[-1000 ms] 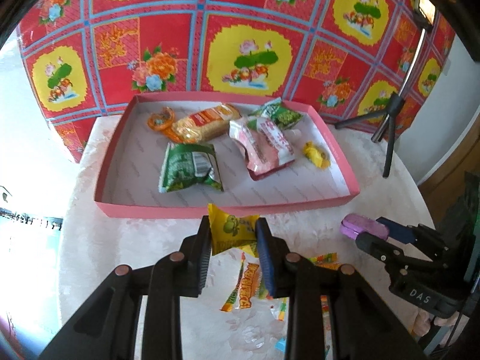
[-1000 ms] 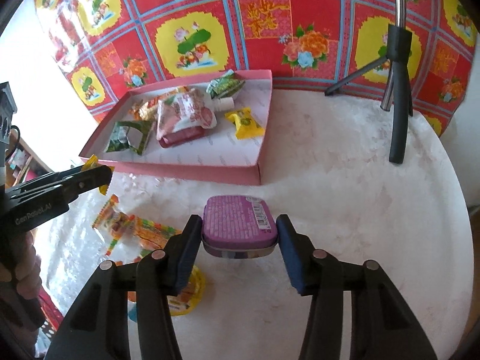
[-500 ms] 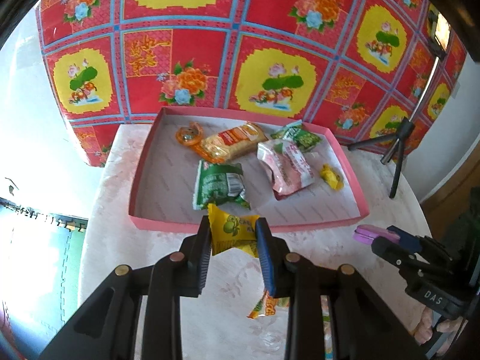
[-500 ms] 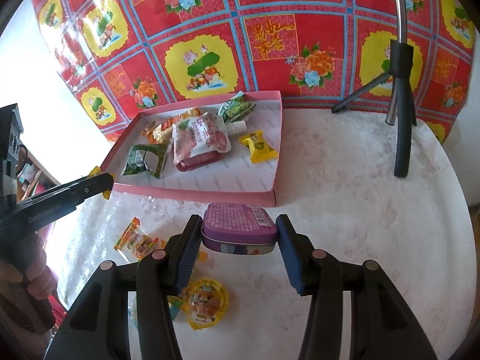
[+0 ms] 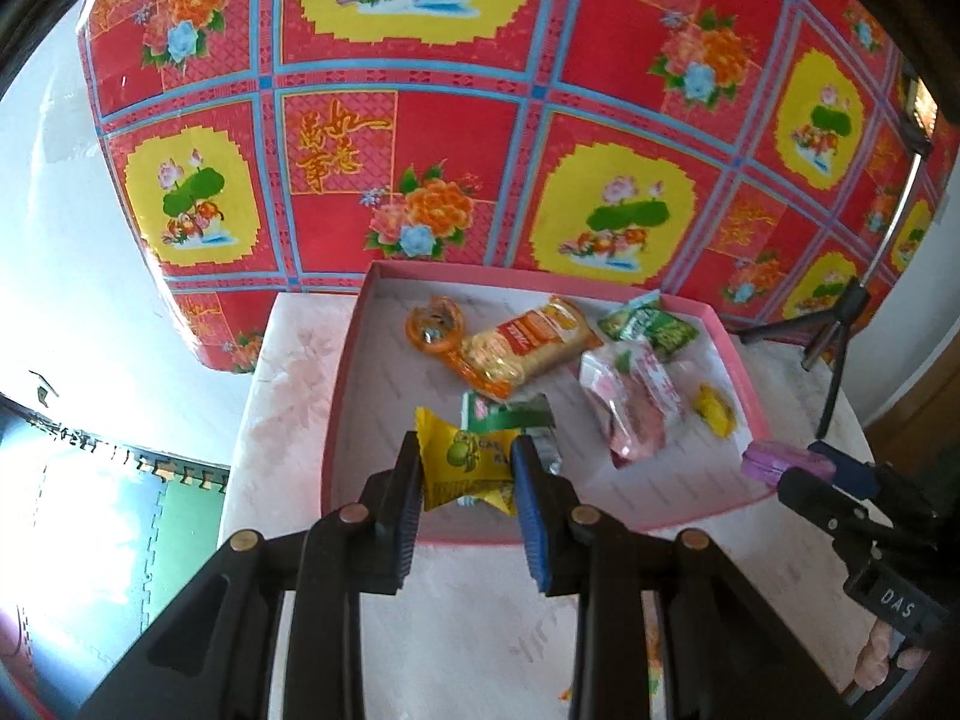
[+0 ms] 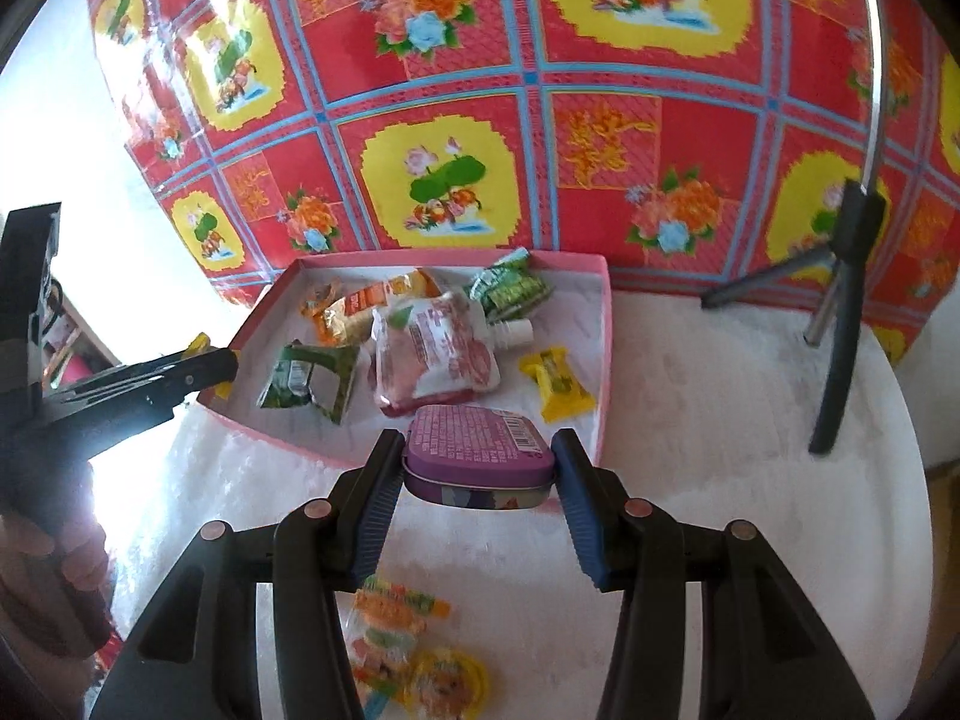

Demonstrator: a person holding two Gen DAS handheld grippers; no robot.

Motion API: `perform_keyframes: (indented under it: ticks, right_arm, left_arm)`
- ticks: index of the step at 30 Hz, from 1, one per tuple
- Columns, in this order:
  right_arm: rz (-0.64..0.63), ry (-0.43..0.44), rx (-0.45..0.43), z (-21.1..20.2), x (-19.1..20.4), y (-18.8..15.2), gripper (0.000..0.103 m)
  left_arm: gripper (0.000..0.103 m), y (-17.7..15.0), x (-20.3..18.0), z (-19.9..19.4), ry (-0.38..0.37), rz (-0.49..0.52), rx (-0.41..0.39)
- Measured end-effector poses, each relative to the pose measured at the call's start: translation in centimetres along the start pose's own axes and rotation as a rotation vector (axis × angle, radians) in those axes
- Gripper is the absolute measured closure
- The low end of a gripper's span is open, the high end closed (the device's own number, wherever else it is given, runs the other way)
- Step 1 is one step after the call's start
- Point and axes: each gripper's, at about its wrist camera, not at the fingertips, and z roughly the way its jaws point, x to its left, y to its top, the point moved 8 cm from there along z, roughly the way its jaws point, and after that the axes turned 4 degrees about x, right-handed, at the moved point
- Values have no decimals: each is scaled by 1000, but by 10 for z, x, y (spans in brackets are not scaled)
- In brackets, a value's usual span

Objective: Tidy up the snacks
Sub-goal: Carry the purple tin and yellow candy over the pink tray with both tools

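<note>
2 grippers are carrying snacks over the near rim of the pink tray [image 5: 384, 312].

The left gripper [image 5: 467, 483] is clamping a yellow candy packet [image 5: 465, 462]; the right gripper [image 6: 477, 468] is squeezing a purple tin [image 6: 474, 441]. Releasing too early would probably be dropping either onto the table [image 6: 720, 420], short of the tray. Only the right view is showing loose sweets [image 6: 396, 630] remaining, somewhat blurred.

Six snacks in one pink tray [image 6: 605, 354], two claw-held: yellow candy [image 5: 465, 462], purple tin [image 6: 477, 450]; one tripod [image 6: 840, 324].
</note>
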Motion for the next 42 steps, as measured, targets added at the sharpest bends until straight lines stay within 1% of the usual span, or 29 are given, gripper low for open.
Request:
perform_keyframes:
  ticks: [6, 10, 12, 24, 32, 42]
  right_arm:
    - [-15, -22, 27, 20, 0, 3, 52]
    - [-22, -36, 45, 31, -2, 2, 52]
    - [-26, -43, 52, 36, -3, 2, 52]
    - [-18, -36, 105, 65, -3, -5, 52]
    - [-29, -42, 121, 78, -2, -1, 52]
    - [-48, -68, 114, 86, -1, 5, 52]
  left_arm:
    - [73, 1, 6, 20, 31, 14, 22]
    - [73, -1, 8, 34, 35, 15, 49]
    - [73, -1, 8, 38, 39, 18, 51]
    - [73, -5, 16, 69, 43, 6, 104]
    - [73, 5, 17, 80, 49, 20, 96]
    - [73, 25, 16, 92, 62, 28, 87]
